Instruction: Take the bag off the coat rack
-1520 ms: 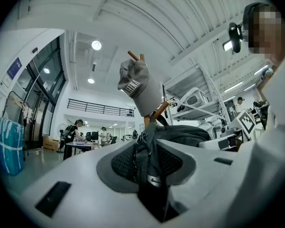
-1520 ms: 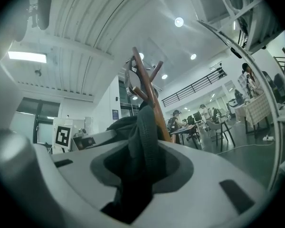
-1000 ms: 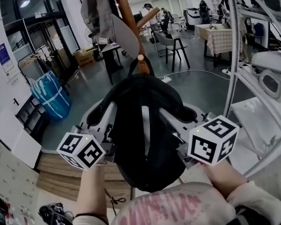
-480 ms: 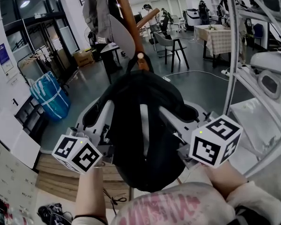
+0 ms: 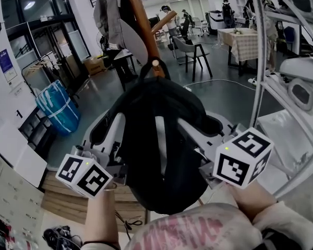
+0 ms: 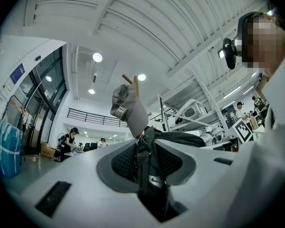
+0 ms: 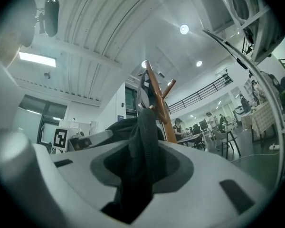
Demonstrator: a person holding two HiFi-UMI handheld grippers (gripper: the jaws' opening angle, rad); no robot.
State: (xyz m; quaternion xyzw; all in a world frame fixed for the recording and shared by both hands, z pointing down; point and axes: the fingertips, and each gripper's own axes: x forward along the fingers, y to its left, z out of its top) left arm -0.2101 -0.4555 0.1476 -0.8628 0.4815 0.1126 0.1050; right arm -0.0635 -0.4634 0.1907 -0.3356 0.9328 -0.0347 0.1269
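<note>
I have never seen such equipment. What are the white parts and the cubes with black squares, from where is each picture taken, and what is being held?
No robot is here: a person holds a two-jaw tool in each hand. The white parts are the left gripper and the right gripper; each marker cube belongs to its gripper. One picture comes from a camera on the person's head, looking down; the other two come from cameras riding on the grippers, looking along their jaws. Each gripper is closed on a strap of the black bag, whose top loop appears to hang on a peg of the wooden coat rack. A grey cap hangs higher up.
</note>
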